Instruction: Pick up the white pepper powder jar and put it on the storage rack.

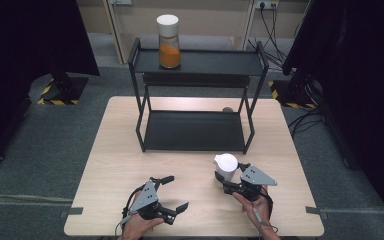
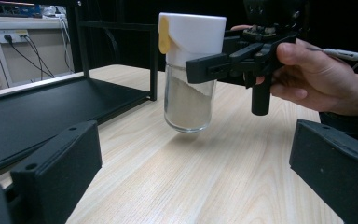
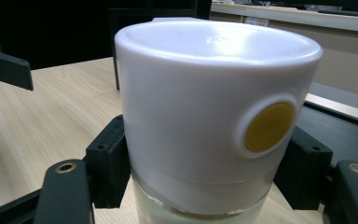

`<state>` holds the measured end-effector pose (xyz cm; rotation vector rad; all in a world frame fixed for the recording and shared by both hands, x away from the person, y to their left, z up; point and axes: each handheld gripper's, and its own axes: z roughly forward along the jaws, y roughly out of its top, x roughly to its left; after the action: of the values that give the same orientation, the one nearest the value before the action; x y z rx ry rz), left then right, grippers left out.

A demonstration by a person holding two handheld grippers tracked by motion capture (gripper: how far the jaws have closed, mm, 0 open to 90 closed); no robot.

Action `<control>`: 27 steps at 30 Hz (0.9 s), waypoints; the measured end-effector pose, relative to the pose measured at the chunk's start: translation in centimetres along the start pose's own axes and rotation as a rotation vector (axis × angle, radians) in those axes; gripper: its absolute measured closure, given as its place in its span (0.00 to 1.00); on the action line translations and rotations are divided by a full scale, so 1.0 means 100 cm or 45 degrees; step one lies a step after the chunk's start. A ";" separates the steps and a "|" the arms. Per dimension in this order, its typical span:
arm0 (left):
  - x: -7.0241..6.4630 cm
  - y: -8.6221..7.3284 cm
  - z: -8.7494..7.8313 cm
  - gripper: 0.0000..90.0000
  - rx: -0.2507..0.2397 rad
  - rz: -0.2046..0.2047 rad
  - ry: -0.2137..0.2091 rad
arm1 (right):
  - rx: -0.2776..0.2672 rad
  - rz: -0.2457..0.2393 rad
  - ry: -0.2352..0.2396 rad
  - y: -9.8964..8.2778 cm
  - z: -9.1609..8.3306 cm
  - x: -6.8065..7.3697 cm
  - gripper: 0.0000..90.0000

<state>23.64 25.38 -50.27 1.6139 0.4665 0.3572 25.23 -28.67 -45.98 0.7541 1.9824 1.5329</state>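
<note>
The shaker jar (image 2: pixel 188 74) has a glass body partly filled with pale powder and a tall white cap bearing a round yellow button. The right gripper (image 1: pixel 231 179) has its fingers (image 2: pixel 207 69) closed around it, pressing just below the cap on either side; in the right gripper view the black pads (image 3: pixel 106 161) sit against the jar's (image 3: pixel 214 116) neck. In the left gripper view the jar's base hangs a little above the surface (image 2: pixel 205 172), with its shadow on the wood beneath. From the high view the jar (image 1: pixel 226 165) is near the right half of the surface's (image 1: pixel 115 155) near edge, in front of the black two-tier rack (image 1: pixel 195 131).

The left gripper (image 1: pixel 172 194) rests near the near edge, left of centre, its fingers (image 2: pixel 56 168) spread wide with nothing between them.

On the rack's top shelf, toward its left end, stands a second jar (image 1: pixel 169 42) with a white cap and orange powder filling its lower half. The rack's lower shelf is bare.
</note>
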 end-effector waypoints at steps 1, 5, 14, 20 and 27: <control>0.000 0.000 0.000 0.02 0.000 0.000 0.000 | -0.001 0.001 0.004 0.001 0.000 0.000 0.34; 0.001 0.000 0.000 0.02 0.000 -0.001 -0.001 | 0.003 0.009 0.013 0.004 -0.001 -0.001 0.34; 0.001 0.000 0.000 0.02 0.002 -0.005 0.005 | -0.007 0.002 0.035 0.020 -0.005 -0.008 0.34; 0.001 0.000 -0.001 0.02 0.002 -0.005 0.007 | -0.024 -0.009 0.054 0.041 -0.007 -0.016 0.34; 0.001 -0.001 -0.001 0.02 0.001 -0.009 0.008 | -0.044 -0.015 0.080 0.061 -0.006 -0.024 0.34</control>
<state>23.73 25.51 -50.33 1.6123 0.4770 0.3567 27.18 -29.56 -39.79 0.6874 1.9965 1.5978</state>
